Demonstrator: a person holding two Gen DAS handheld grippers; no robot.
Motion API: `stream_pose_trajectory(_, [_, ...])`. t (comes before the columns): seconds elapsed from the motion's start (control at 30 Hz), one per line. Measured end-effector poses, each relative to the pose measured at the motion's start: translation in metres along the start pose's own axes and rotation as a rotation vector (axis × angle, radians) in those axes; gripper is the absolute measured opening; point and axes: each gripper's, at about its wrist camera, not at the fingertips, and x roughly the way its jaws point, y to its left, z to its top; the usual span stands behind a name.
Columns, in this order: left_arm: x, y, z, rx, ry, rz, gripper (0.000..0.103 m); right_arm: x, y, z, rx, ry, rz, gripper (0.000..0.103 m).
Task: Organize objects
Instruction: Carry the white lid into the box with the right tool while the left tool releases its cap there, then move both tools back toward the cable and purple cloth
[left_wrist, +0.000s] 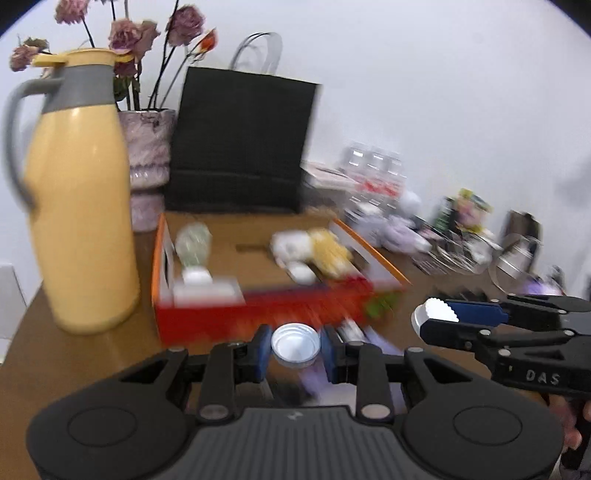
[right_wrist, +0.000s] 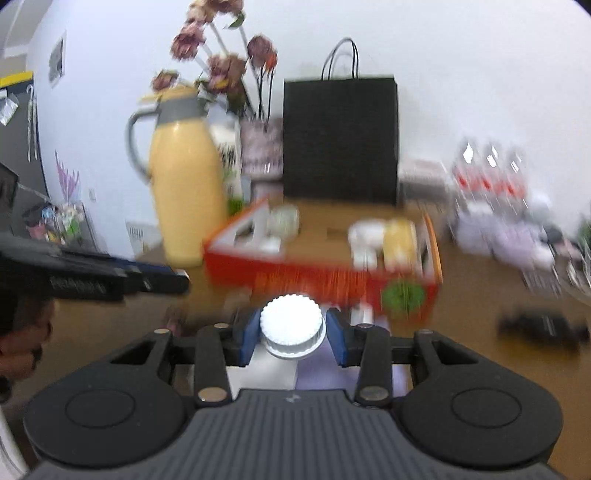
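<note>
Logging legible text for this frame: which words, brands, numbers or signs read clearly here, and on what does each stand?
"DAS": raised letters on the black body of the right gripper, seen from the left wrist view.
Orange-red box: print on its front is smeared by motion blur, unreadable.
Bottles with red labels by the wall: too blurred to read.
Left gripper body in the right wrist view: marking blurred, unreadable.
Nothing else legible.

Left gripper (left_wrist: 295, 350) and right gripper (right_wrist: 293, 326), each clamped around something.
</note>
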Motion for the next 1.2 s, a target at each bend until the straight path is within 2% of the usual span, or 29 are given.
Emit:
stream_pose_trajectory(0.13, [0.090,0.022,0.066,0.017,0.053,0.055,0.027,0.096,-0.031,0.069,0.021,0.047,0.023,0.040])
stream_pose_trajectory(0.3, [0.191,0.046,0.106,-0.014,0.128,0.152,0.027,0.224,-0.063,0.125,0.052,0.121,-0.062,0.040])
stream_pose_trajectory(0.4, [0.235,0.060,0.114,-0.016,0.188,0.168,0.027,0.286,-0.083,0.134,0.124,0.210,-0.057,0.040])
stream_pose_trajectory(0.5, [0.258,0.069,0.114,-0.018,0.205,0.214,0.027,0.331,-0.095,0.129,0.196,0.292,-0.031,0.040])
stream_pose_trajectory(0.53, [0.265,0.072,0.115,-0.016,0.209,0.216,0.028,0.341,-0.097,0.127,0.208,0.304,-0.024,0.041])
stream_pose_trajectory(0.57, [0.268,0.073,0.113,-0.018,0.217,0.207,0.035,0.348,-0.098,0.124,0.223,0.308,-0.025,0.045])
stream_pose_trajectory(0.6, [0.270,0.074,0.112,-0.023,0.238,0.189,0.042,0.353,-0.098,0.122,0.229,0.314,-0.032,0.047])
stream_pose_trajectory(0.7, [0.271,0.076,0.110,-0.027,0.247,0.151,0.045,0.361,-0.097,0.119,0.229,0.317,-0.023,0.050])
stream_pose_trajectory(0.87, [0.255,0.067,0.113,-0.002,0.200,0.172,0.054,0.353,-0.100,0.124,0.234,0.298,-0.037,0.052])
stream_pose_trajectory(0.93, [0.243,0.064,0.117,-0.001,0.189,0.173,0.054,0.340,-0.098,0.130,0.212,0.283,-0.051,0.053])
stream_pose_trajectory(1.03, [0.211,0.056,0.116,-0.004,0.163,0.180,0.054,0.314,-0.094,0.140,0.197,0.259,-0.052,0.055])
stream_pose_trajectory(1.13, [0.165,0.039,0.109,0.013,0.129,0.152,0.056,0.277,-0.082,0.145,0.156,0.225,-0.064,0.056])
stream_pose_trajectory(1.2, [0.128,0.025,0.101,0.034,0.094,0.162,0.062,0.242,-0.069,0.142,0.112,0.195,-0.082,0.060])
